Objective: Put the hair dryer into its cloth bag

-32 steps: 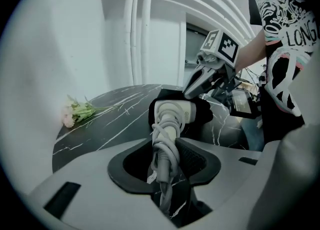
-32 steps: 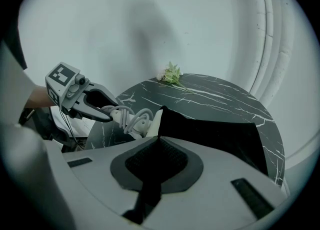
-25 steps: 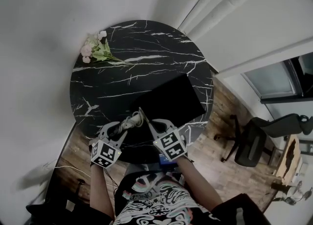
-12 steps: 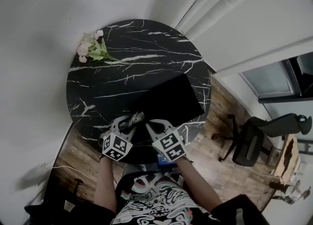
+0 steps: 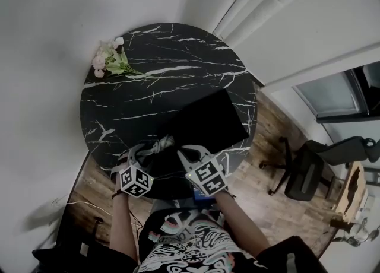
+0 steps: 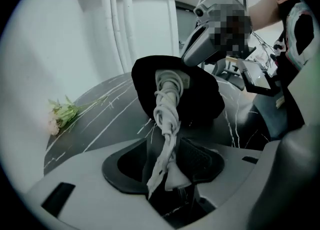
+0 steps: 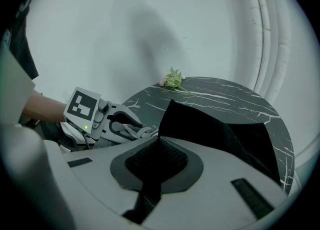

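Note:
The black cloth bag [image 5: 208, 120] lies on the round black marble table [image 5: 166, 58]. My right gripper [image 5: 183, 152] is shut on the edge of the bag's mouth and holds it up [image 7: 157, 149]. The hair dryer's pale coiled cord [image 6: 167, 104] runs from the bag's mouth [image 6: 205, 99] down between the jaws of my left gripper [image 6: 165, 161]. Those jaws have just been opening and stand apart, with the cord loose between them. In the head view the left gripper [image 5: 148, 150] sits just left of the right one, near the table's front edge. The dryer's body is out of sight.
A small bunch of pink flowers [image 5: 110, 61] lies at the table's far left edge. An office chair [image 5: 309, 171] stands on the wooden floor to the right. White pipes run up the wall behind the table.
My left gripper has sunk toward the table with the cord, and its jaws stand wider round it. The right gripper and the bag edge have stayed put.

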`<state>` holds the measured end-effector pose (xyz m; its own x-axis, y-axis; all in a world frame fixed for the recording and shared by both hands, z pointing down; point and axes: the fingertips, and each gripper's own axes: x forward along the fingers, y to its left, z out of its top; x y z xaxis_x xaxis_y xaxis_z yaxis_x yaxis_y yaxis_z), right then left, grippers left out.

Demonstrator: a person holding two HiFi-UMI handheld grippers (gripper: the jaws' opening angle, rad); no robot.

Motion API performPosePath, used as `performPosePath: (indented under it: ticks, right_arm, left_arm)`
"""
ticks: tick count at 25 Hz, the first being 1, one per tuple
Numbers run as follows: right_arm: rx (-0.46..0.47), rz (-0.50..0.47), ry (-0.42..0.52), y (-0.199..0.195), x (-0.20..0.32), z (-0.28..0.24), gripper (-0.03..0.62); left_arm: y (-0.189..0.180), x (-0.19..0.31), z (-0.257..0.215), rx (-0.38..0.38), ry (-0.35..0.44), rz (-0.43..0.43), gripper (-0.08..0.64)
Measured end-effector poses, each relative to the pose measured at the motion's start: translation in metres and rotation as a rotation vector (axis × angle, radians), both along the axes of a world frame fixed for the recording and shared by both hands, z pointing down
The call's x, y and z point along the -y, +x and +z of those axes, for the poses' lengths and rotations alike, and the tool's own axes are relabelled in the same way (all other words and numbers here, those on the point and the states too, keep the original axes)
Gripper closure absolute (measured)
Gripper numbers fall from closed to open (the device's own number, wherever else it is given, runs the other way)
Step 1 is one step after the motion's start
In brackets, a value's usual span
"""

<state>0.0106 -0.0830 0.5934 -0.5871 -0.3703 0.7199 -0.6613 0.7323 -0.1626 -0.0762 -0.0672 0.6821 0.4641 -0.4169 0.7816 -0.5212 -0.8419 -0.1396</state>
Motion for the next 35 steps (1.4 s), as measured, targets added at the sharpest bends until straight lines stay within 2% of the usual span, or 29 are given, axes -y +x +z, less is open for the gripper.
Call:
performPosePath:
  ticks: [3, 5, 6, 10, 14, 21, 26, 31, 32, 34, 35]
  right_arm:
    - [0.005, -0.006, -0.005, -0.001, -0.001, 0.002, 0.569]
    - [0.007, -0.012, -0.009, -0.002, -0.001, 0.003, 0.569]
    - [0.008, -0.015, -0.011, -0.002, -0.001, 0.003, 0.569]
    - [0.013, -0.023, -0.020, 0.000, -0.001, 0.002, 0.569]
    - [0.029, -0.037, -0.028, 0.001, 0.000, 0.001, 0.569]
    - [0.109, -0.097, -0.030, -0.008, -0.001, -0.015, 0.569]
    - [0.114, -0.101, -0.052, -0.001, -0.001, -0.009, 0.569]
    - [0.102, -0.079, -0.059, 0.008, 0.004, -0.001, 0.569]
    - [0.097, -0.073, -0.059, 0.009, 0.005, 0.000, 0.569]
    - [0.100, -0.063, -0.079, 0.008, 0.003, 0.007, 0.569]
    - [0.110, -0.060, -0.097, 0.006, 0.001, 0.010, 0.569]
  left_arm:
    - [-0.004, -0.002, 0.004, -0.019, -0.019, -0.020, 0.406]
    - [0.004, -0.003, 0.007, -0.003, -0.023, 0.015, 0.442]
    - [0.008, -0.003, 0.007, 0.003, -0.026, 0.036, 0.489]
    - [0.023, 0.000, -0.007, -0.072, -0.053, 0.046, 0.499]
    - [0.055, 0.010, -0.028, -0.145, -0.041, 0.075, 0.500]
    - [0.119, 0.030, -0.029, -0.216, -0.034, 0.152, 0.500]
    - [0.144, 0.045, -0.020, -0.206, 0.008, 0.177, 0.500]
    - [0.146, 0.044, -0.010, -0.170, 0.018, 0.209, 0.499]
    - [0.146, 0.041, -0.007, -0.167, 0.008, 0.218, 0.492]
    - [0.147, 0.034, -0.008, -0.189, -0.005, 0.230, 0.289]
    - [0.145, 0.031, -0.011, -0.204, -0.004, 0.233, 0.256]
